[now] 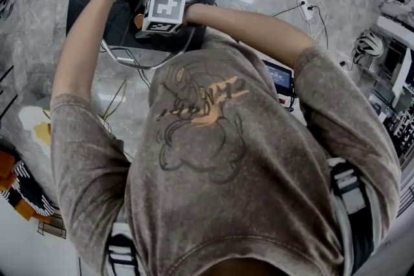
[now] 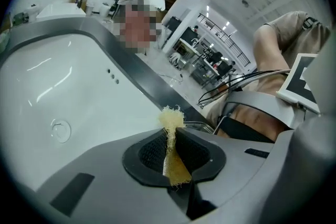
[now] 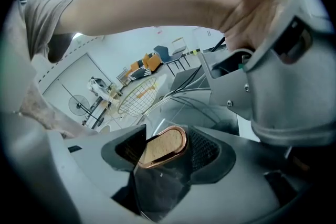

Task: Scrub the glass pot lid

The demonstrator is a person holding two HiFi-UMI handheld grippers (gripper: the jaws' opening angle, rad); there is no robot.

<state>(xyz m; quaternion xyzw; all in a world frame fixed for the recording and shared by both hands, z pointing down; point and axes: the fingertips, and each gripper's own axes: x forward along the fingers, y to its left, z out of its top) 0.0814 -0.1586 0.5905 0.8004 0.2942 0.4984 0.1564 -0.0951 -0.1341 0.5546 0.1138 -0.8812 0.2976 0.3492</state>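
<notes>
Yellow scrub pad [image 2: 171, 118], frayed at its tip, is pinched tight in the left gripper [image 2: 170, 140], whose jaws are pressed together on the thin strip. Beyond it lies the white sink [image 2: 63, 86] with its round drain [image 2: 60, 130] and grey rim. Over to the right gripper [image 3: 167, 148]: its jaws stand wide but clamp the copper-ringed wooden knob [image 3: 160, 147], both pads on it, with the glass lid [image 3: 157, 186] hanging tilted beneath. From the head view, both marker cubes crowd together at the sink's near edge, and the lid's metal rim arcs just below them.
</notes>
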